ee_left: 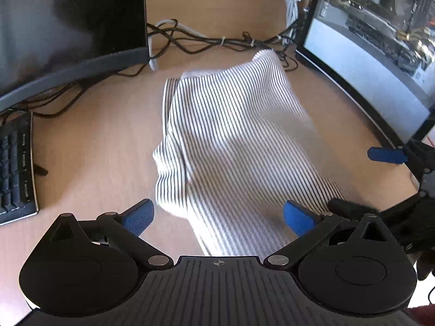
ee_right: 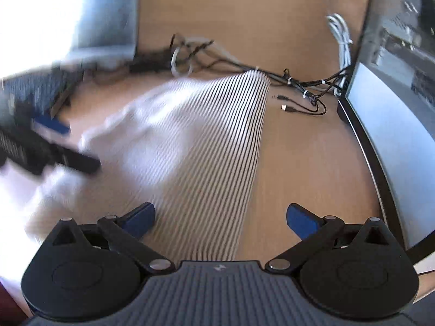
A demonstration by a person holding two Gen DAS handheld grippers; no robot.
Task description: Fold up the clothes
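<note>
Left gripper [ee_left: 218, 218]: jaws spread wide, nothing pinched. Striped garment [ee_left: 233, 141] lies bunched on wooden desk [ee_left: 89, 146], stretching ahead from between blue pads [ee_left: 138, 216]. Keyboard [ee_left: 15, 174] left of jaws, cable tangle [ee_left: 206, 39] beyond cloth. Right gripper [ee_right: 220, 220]: jaws likewise spread, empty; garment edge runs between them, bare desk under right pad. Monitor [ee_right: 394, 125] to right.
</note>
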